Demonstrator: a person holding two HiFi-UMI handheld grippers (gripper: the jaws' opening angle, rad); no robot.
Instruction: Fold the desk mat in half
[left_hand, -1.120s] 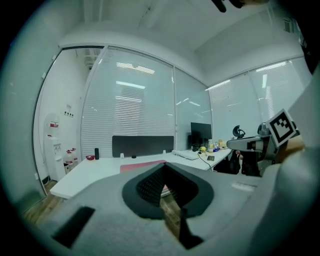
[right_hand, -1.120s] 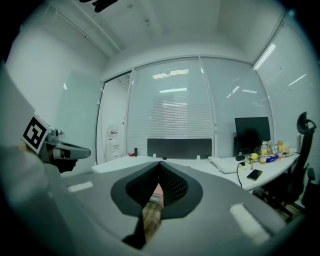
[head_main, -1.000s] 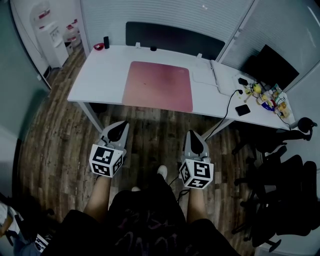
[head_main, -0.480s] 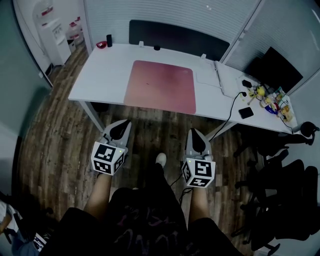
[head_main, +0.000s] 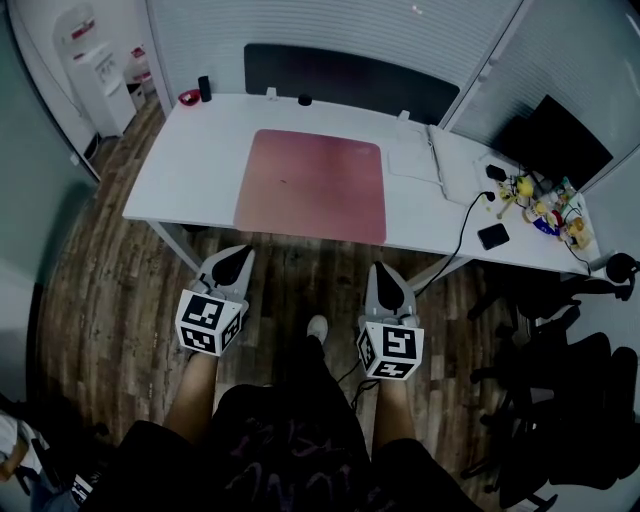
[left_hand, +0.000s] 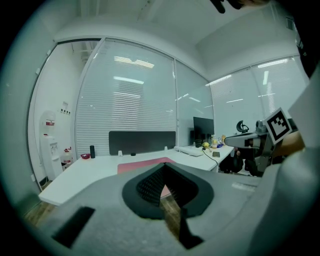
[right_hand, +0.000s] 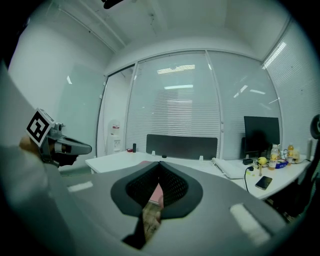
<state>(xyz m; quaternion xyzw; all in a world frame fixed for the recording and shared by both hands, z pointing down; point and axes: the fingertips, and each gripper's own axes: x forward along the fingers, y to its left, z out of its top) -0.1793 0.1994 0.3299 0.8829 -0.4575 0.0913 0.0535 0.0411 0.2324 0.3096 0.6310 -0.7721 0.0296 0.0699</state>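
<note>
A pink desk mat (head_main: 312, 185) lies flat and unfolded on the white desk (head_main: 190, 160) in the head view. Both grippers hang over the wooden floor, short of the desk's near edge. My left gripper (head_main: 234, 262) is shut with nothing between its jaws. My right gripper (head_main: 388, 285) is shut and empty too. In the left gripper view the mat (left_hand: 142, 164) shows just beyond the closed jaw tips (left_hand: 163, 165). In the right gripper view a strip of the mat (right_hand: 157, 192) shows through the jaw gap.
A closed laptop (head_main: 415, 156) and a cable lie right of the mat. A phone (head_main: 495, 236) and small items crowd the desk's right end. A dark cup (head_main: 204, 88) and red dish stand at the back left. Black chairs (head_main: 560, 370) stand at the right.
The view has moved closer to the desk, so the mat looks larger and nearer. Both grippers keep the same shut pose low in front of the person.
</note>
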